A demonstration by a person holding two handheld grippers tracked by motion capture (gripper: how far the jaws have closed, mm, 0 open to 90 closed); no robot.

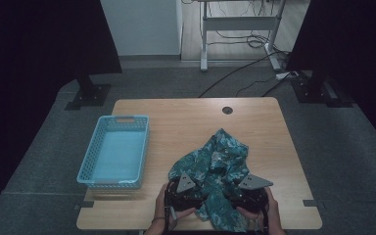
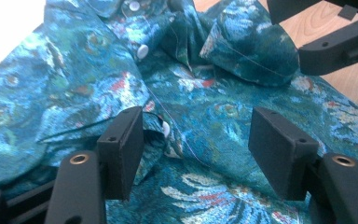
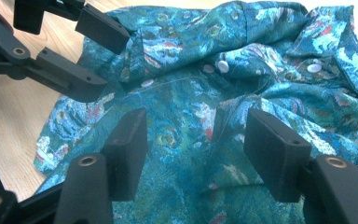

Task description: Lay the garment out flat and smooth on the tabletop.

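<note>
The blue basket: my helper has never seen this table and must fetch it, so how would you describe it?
Start at the wooden table and look along its left edge. There stands the blue basket, a rectangular tray with latticed plastic walls. Unlike the crumpled teal patterned shirt lying to its right, it is rigid, plain pale blue and has nothing in it.

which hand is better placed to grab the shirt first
Left, narrowly: the left gripper has open fingers straddling a raised fold of the shirt by a button. The right gripper is open above flatter cloth.
</note>
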